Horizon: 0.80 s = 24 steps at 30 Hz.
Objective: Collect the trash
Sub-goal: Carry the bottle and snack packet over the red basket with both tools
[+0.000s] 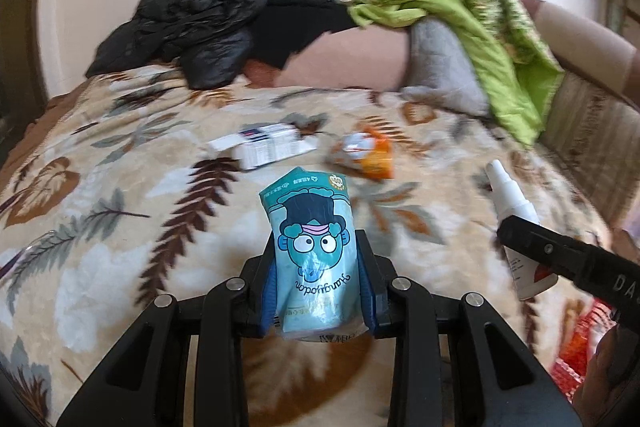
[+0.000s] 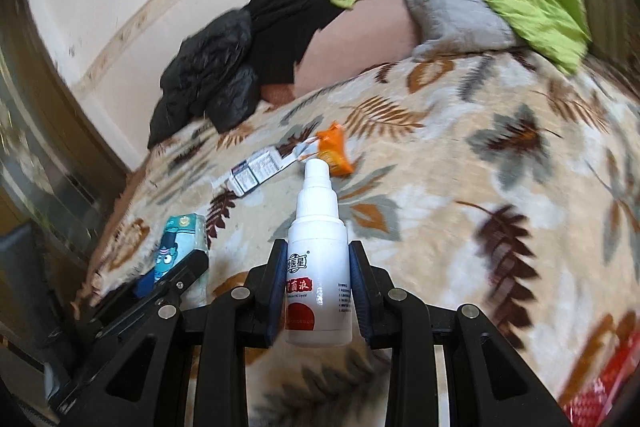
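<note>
the teal tissue pack (image 1: 310, 251) is thin glossy plastic film, crinkled. the white spray bottle (image 2: 319, 279) is smooth shiny plastic with a paper-like label. the leaf-print blanket (image 1: 120, 227) looks soft, fuzzy fleece. the black jacket (image 1: 192, 27) is slick puffy fabric; the green quilt (image 1: 480, 7) is matt cloth. the orange wrapper (image 1: 366, 155) is shiny foil-like film, and the gripper fingers (image 2: 280, 291) are matt black plastic with blue pads.

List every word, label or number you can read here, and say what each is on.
"Hangyodon": teal tissue pack, printed upside down.
"100%": gold badge on that pack.
"DA": right tool's arm, cut off by the frame edge.
White spray bottle: Chinese label, too blurred to read.
White box, orange wrapper: print too blurred.
</note>
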Available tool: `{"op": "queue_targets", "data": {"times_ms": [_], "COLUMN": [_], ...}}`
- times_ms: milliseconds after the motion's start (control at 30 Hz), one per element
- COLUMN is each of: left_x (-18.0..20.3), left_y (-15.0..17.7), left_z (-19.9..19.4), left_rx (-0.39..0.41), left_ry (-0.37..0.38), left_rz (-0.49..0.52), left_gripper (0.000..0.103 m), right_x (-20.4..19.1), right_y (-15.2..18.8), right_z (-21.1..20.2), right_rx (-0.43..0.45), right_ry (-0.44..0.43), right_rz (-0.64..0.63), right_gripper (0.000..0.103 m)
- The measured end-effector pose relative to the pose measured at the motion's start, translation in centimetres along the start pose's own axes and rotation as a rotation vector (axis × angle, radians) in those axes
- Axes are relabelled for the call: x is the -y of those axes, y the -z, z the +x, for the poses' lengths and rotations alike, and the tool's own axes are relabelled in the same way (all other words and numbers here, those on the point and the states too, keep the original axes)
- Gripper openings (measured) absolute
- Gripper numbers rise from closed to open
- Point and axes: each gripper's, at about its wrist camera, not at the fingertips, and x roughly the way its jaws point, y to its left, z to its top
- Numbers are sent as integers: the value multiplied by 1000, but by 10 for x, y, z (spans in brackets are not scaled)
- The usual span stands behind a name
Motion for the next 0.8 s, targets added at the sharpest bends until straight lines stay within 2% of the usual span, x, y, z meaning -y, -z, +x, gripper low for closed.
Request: {"op": "queue_targets", "data": {"times_ms": [100,233,400,533,667,800], "left_x": [23,63,139,207,263,302], "left_y": [6,15,26,37,51,67], "left_z": [-11,-24,-47,-62,-68,-68], "left_rx": [-6,-32,-70,-123,-194,-253], "left_ry": [87,219,424,569,658,690], "left_rz": [25,65,137,235,312,371], "left_gripper": [32,32,32,32,32,32], "right_x": [29,83,152,190,219,240], "right_y": [6,18,39,58,71,79], "right_z": [-37,-101,-184,-231,-258,-273], "right_rx": [10,47,103,136,168,190], "right_ry": [-4,53,161,224,254,255], "right_rz": [48,116,221,285,348,396], "right_gripper": [32,32,32,32,32,32]}}
